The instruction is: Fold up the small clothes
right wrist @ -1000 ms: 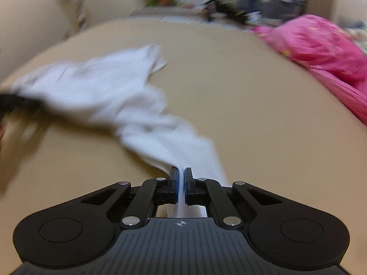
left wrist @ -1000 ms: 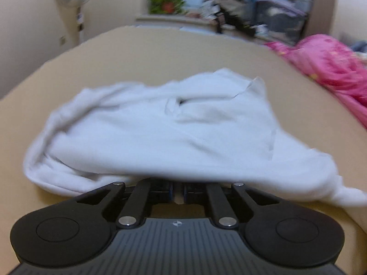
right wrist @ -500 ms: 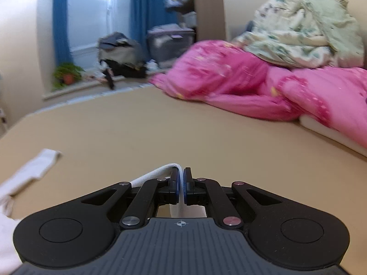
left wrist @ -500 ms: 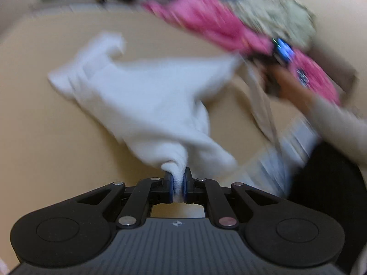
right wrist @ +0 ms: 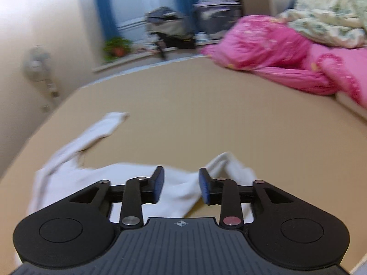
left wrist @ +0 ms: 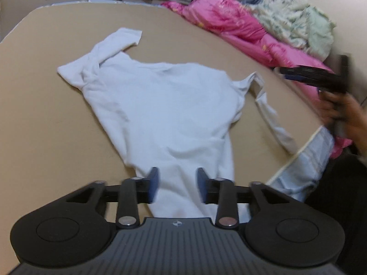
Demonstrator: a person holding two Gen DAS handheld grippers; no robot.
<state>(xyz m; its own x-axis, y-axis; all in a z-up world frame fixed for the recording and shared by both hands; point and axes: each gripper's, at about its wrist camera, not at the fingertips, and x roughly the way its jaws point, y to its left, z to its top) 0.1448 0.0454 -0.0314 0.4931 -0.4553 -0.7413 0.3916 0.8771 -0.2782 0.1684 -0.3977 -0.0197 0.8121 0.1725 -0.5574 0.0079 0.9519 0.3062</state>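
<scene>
A small white long-sleeved top [left wrist: 165, 107] lies spread on the tan surface [left wrist: 45, 119], one sleeve bunched at the far left, the other trailing toward the right edge. My left gripper [left wrist: 176, 184] hovers over its near hem, jaws opening, with cloth under the gap and the pads not pressing it. In the right wrist view the same top [right wrist: 75, 169] lies below my right gripper [right wrist: 181, 184], whose jaws are also opening, free of the cloth. The right gripper [left wrist: 318, 78] shows blurred at the right edge of the left wrist view, held by a hand [left wrist: 344, 112].
A pink quilt [left wrist: 240, 29] and a pale floral blanket [left wrist: 296, 20] are heaped along the right side. Beyond the far edge stand a potted plant [right wrist: 117, 48], a fan [right wrist: 39, 64], bags and blue curtains. Light blue fabric [left wrist: 305, 167] hangs at the near right edge.
Both grippers let go of the white top and their jaws came apart. The top now lies spread flat on the surface instead of hanging stretched between them. Both cameras rose and swung.
</scene>
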